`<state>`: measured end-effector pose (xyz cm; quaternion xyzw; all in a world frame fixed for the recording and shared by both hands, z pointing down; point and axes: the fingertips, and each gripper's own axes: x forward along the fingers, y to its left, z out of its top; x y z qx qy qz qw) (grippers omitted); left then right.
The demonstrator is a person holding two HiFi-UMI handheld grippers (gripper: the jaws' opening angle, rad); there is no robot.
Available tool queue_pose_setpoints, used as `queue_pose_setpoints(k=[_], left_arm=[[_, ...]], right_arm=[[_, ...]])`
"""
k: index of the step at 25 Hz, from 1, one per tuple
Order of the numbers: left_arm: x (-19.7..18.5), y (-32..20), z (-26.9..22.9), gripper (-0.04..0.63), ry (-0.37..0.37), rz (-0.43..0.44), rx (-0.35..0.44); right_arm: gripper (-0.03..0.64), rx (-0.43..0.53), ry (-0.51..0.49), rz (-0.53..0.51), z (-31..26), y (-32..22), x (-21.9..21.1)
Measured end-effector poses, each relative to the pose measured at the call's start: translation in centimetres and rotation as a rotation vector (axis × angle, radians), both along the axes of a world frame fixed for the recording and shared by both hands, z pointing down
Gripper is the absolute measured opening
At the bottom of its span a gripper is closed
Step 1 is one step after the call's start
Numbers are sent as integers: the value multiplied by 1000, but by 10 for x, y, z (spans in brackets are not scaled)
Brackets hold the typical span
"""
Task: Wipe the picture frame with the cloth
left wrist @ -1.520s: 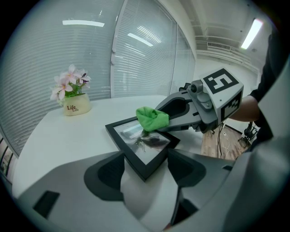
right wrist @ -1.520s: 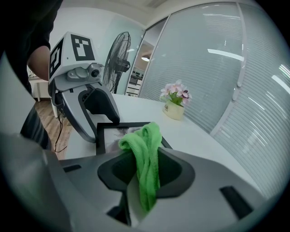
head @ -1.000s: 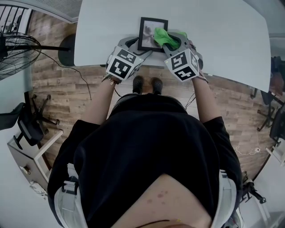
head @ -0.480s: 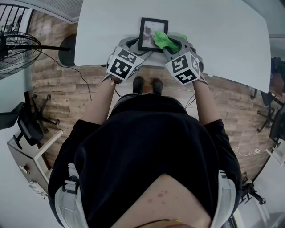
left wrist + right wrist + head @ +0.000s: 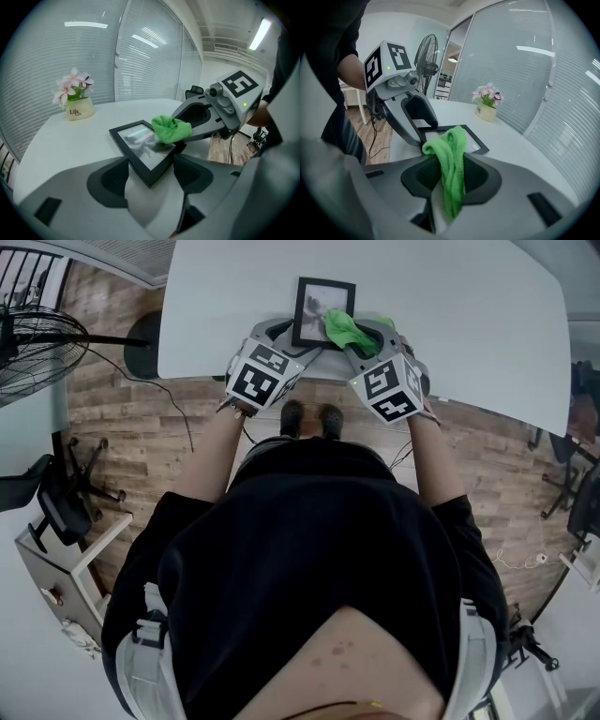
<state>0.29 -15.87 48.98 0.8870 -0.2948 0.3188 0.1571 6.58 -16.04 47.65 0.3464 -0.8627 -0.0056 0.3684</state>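
White worktop (image 5: 469, 315) is bearing the picture frame (image 5: 314, 301), with the left gripper (image 5: 151, 171) jaws pinching its near corner. Right gripper (image 5: 450, 176) jaws are clamping the green cloth (image 5: 342, 326); light, overlapping strokes seem best.

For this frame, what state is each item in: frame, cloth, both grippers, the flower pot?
Picture frame: flat on the table, glass up, near corner gripped.
Cloth: bunched, its free end resting on the frame's glass.
Left hand-held gripper: jaws closed on the frame's near corner.
Right hand-held gripper: jaws shut on the cloth.
Flower pot: upright on the table, apart from the frame.
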Motion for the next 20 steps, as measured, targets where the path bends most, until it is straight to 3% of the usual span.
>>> queue_pose_setpoints(k=[20], left_arm=[[0, -1, -1, 310, 1, -1, 9]], right_arm=[[114, -60, -17, -47, 0, 21, -4]])
